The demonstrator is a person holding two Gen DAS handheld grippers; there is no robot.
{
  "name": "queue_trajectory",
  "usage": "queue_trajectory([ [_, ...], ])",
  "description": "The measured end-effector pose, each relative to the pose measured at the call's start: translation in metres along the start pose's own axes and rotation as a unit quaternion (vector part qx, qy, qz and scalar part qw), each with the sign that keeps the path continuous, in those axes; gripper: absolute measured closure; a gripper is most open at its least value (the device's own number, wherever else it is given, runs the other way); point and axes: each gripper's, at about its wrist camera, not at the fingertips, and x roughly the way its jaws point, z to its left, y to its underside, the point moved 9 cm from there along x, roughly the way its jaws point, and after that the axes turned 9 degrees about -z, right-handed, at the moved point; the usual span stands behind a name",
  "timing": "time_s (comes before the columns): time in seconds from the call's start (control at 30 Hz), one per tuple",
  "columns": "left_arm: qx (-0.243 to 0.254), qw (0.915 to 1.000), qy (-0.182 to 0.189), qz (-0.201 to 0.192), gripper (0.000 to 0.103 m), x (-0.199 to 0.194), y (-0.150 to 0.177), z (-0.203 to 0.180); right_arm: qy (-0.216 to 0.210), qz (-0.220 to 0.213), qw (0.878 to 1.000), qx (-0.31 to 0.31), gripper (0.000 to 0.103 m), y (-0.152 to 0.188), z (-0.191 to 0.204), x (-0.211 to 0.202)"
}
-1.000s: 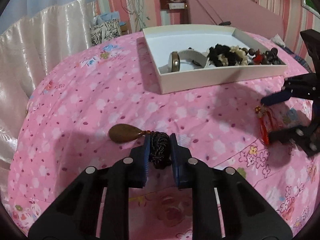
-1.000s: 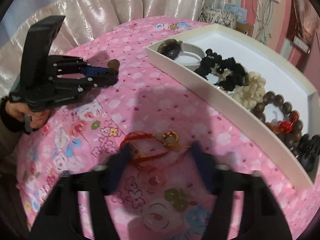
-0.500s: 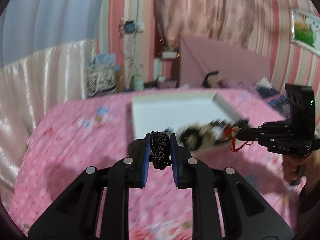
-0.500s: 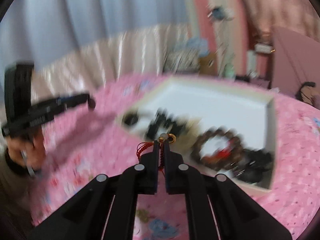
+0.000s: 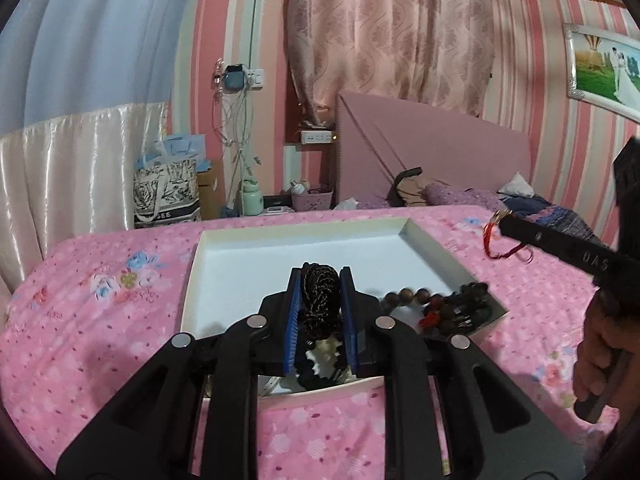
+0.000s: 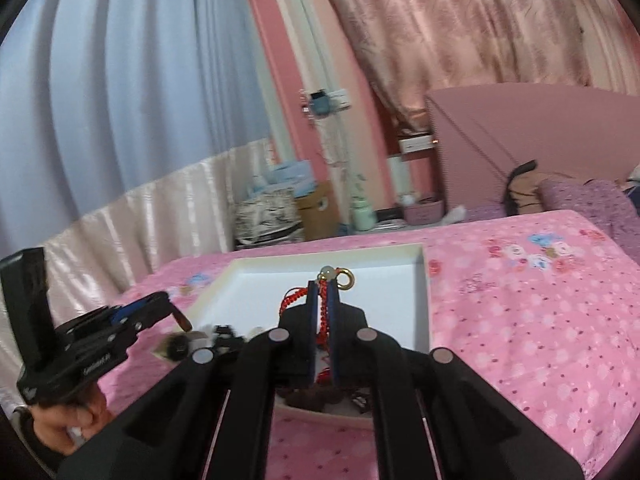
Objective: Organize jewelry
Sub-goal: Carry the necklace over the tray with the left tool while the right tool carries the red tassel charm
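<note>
My left gripper (image 5: 319, 276) is shut on the black braided cord (image 5: 319, 300) of a necklace, held above the near part of the white jewelry box (image 5: 280, 264). Its brown pendant (image 6: 183, 322) hangs below the left gripper in the right wrist view. My right gripper (image 6: 324, 284) is shut on a red cord charm (image 6: 326, 312) with a gold ring (image 6: 347, 279), held above the box (image 6: 416, 300). The charm also shows in the left wrist view (image 5: 494, 240). Brown beads (image 5: 412, 294), dark pieces and a white piece lie in the box's near end.
The box sits on a bed with a pink flowered sheet (image 5: 100, 320). A pink headboard (image 5: 432, 152), pillows and clothes lie beyond. Bags and bottles (image 5: 168, 192) stand on the floor past the bed's far edge.
Both grippers picked their pieces up off the sheet and carried them up and over the box. The right gripper closed on the red charm.
</note>
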Motion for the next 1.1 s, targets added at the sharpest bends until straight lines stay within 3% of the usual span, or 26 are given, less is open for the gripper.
queue_trajectory([
  [0.33,-0.001,0.9995,-0.032,-0.004,0.086,0.022,0.022,0.008,0.065,0.013,0.997,-0.043,0.099,0.022,0.000,0.019],
  [1.1,0.029,0.9987,-0.040,-0.011,0.086,0.022,0.022,-0.003,0.098,0.024,0.991,-0.092,0.099,0.042,0.006,0.026],
])
